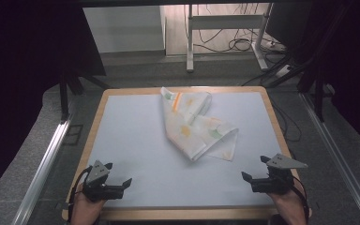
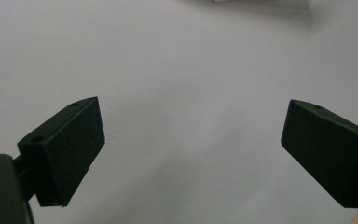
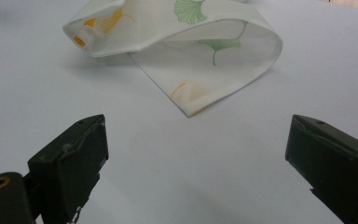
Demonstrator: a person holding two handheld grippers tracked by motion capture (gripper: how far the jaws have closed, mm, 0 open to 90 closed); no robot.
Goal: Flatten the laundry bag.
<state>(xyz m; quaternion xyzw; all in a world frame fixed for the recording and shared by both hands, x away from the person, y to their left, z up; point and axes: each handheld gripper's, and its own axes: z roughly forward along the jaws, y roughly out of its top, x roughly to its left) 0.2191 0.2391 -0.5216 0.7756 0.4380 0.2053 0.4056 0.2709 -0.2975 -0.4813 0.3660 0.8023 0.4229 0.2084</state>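
Cloth: a white cloth (image 1: 197, 124) printed with green and orange leaves lies loosely folded on the bench (image 1: 136, 140), at the middle of its far half, one flap doubled over in a soft loop.
Landmark: every place below is told from the cloth.
Left gripper: the left gripper (image 1: 117, 183) sits well apart from the cloth, on its near left side by the bench's front edge, jaws spread wide and holding nothing; in the left gripper view (image 2: 193, 140) bare bench lies between the jaws.
Right gripper: the right gripper (image 1: 258, 169) is on the cloth's near right side, closer than the left but still not touching, jaws wide and empty; in the right gripper view (image 3: 196, 154) the cloth's near corner (image 3: 189, 109) points toward it.
Likely step: reaching in to take the cloth.
Risk, layers: the doubled flap may lead a jaw to pinch two layers, or only the top one, so the cloth bunches instead of opening.
Risk, sliding: the bench looks smooth; a jaw pushing in flat could shove the cloth away.
Risk, uneven reach: the left gripper has farther to travel, so one side may lift first and twist the cloth.
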